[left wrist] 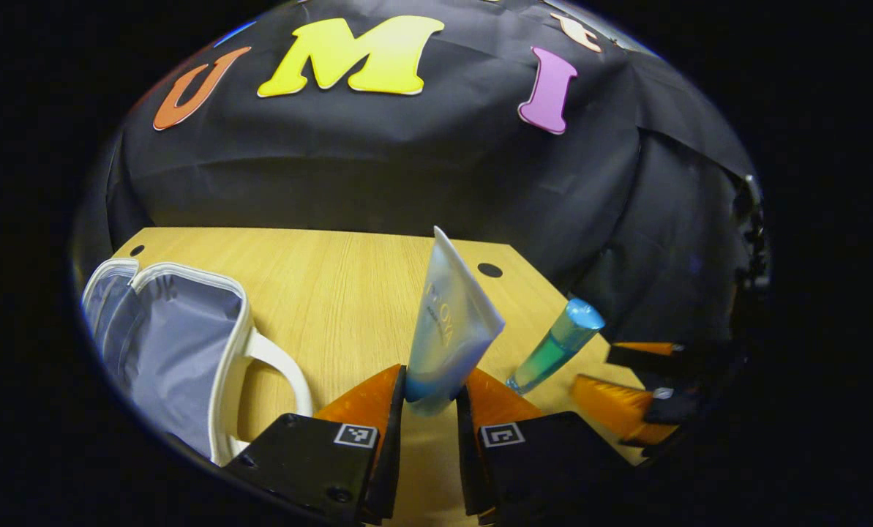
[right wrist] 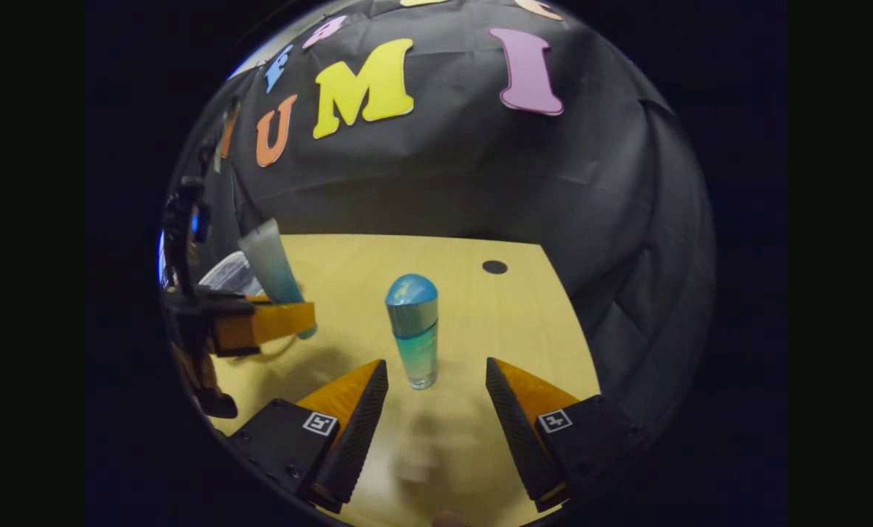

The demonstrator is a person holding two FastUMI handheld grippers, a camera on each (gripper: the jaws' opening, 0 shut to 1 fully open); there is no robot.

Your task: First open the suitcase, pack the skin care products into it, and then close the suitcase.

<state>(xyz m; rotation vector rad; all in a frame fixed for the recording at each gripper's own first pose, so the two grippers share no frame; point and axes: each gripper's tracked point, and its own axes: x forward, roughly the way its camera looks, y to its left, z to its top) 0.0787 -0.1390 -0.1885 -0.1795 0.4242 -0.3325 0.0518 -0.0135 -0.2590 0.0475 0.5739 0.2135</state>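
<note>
In the left gripper view my left gripper (left wrist: pixel 431 391) is shut on a pale squeeze tube (left wrist: pixel 452 322) with a blue lower end, held upright above the wooden table (left wrist: pixel 334 293). The open suitcase (left wrist: pixel 165 344), white-edged with grey lining and a white handle, lies to its left. A blue-capped bottle (left wrist: pixel 557 345) of blue-green liquid stands to the right, beside the right gripper (left wrist: pixel 630 380). In the right gripper view my right gripper (right wrist: pixel 436 377) is open, its fingers on either side of the bottle (right wrist: pixel 414 329) and just short of it. At the left, the left gripper (right wrist: pixel 260 322) holds the tube (right wrist: pixel 275 271).
The table (right wrist: pixel 480 322) has round cable holes (left wrist: pixel 489 270) (right wrist: pixel 494 267) near its far edge. Black cloth walls close the back and right sides. Part of the suitcase (right wrist: pixel 231 277) shows behind the left gripper.
</note>
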